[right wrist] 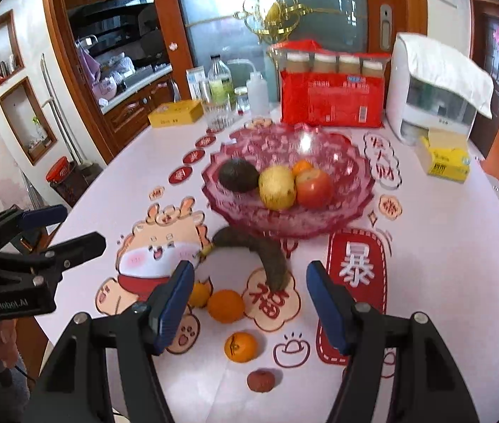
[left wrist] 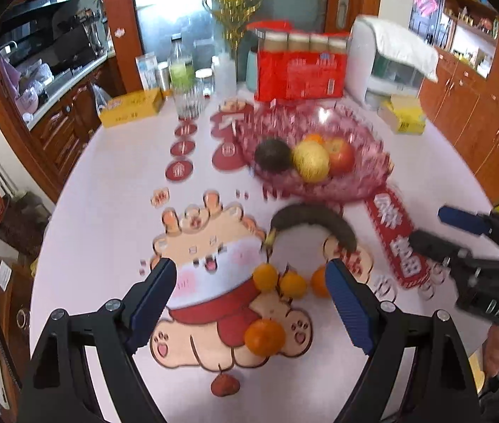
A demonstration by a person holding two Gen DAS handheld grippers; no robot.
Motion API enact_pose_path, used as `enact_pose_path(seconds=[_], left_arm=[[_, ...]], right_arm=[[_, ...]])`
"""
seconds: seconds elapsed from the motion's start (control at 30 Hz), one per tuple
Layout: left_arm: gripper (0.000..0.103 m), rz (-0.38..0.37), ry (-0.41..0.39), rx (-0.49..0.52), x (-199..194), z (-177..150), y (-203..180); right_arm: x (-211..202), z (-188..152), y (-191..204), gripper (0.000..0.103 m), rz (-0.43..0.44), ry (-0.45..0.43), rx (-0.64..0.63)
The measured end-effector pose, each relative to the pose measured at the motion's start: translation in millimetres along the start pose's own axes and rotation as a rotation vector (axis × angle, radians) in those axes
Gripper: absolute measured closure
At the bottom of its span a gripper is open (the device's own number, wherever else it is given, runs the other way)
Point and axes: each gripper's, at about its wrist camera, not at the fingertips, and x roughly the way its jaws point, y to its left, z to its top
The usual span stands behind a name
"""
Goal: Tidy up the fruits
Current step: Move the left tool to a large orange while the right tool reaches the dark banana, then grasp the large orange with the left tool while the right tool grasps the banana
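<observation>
A pink glass bowl point(right wrist: 341, 211) holds a dark avocado point(right wrist: 237, 175), a yellow fruit point(right wrist: 277, 187), a red apple point(right wrist: 314, 188) and an orange point(right wrist: 302, 166). A blackened banana point(right wrist: 270, 257) lies on the table just in front of the bowl. Nearer to me are several loose oranges point(left wrist: 263, 336) point(right wrist: 226, 306) and a small red fruit point(right wrist: 260, 380). My left gripper point(left wrist: 249, 268) is open above the oranges, holding nothing. My right gripper point(right wrist: 249, 269) is open over the banana's near end and the oranges, also holding nothing. Each gripper shows in the other's view: the right gripper point(left wrist: 436, 227) and the left gripper point(right wrist: 73, 227).
Along the back of the white table point(right wrist: 443, 246) stand a red pack of bottles point(right wrist: 332, 102), a white appliance under a cloth point(right wrist: 436, 95), two yellow boxes point(right wrist: 446, 162) point(right wrist: 175, 112), a glass and bottles. Red and cartoon stickers cover the tabletop.
</observation>
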Motion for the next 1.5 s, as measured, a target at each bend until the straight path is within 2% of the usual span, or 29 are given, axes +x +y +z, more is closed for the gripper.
enact_pose_path(seconds=[0.37, 0.53, 0.73, 0.87, 1.0, 1.03, 1.07, 1.1, 1.13, 1.2, 1.5], left_arm=[[0.018, -0.008, 0.195, -0.100, 78, -60, 4], [0.018, -0.005, 0.229, -0.139, 98, -76, 4], [0.021, -0.009, 0.233, -0.160, 109, -83, 2], [0.034, -0.019, 0.240, -0.171, 115, -85, 2], [0.042, -0.016, 0.221, -0.145, 116, -84, -2], [0.047, -0.019, 0.217, -0.139, 116, -83, -3], [0.054, -0.025, 0.213, -0.130, 117, -82, -5], [0.058, -0.035, 0.210, -0.123, 116, -81, -7], [0.058, -0.032, 0.211, -0.118, 117, -79, -8], [0.058, -0.029, 0.210, -0.115, 118, -77, -8], [0.059, -0.040, 0.213, -0.138, 124, -69, -4]], right_arm=[[66, -22, -25, 0.036, -0.007, 0.098, 0.035], [95, -21, -29, 0.036, -0.016, 0.118, 0.008], [128, -14, -28, 0.036, -0.040, 0.124, -0.048], [146, -9, -26, 0.037, -0.045, 0.141, -0.081], [156, -4, -23, 0.037, -0.045, 0.140, -0.102], [158, -2, -23, 0.037, -0.045, 0.138, -0.105], [160, -2, -22, 0.038, -0.043, 0.136, -0.107], [162, -1, -22, 0.046, -0.042, 0.137, -0.110], [165, -1, -21, 0.050, -0.040, 0.147, -0.115], [171, -3, -20, 0.069, -0.038, 0.172, -0.122], [169, -9, -21, 0.071, -0.026, 0.169, -0.127]])
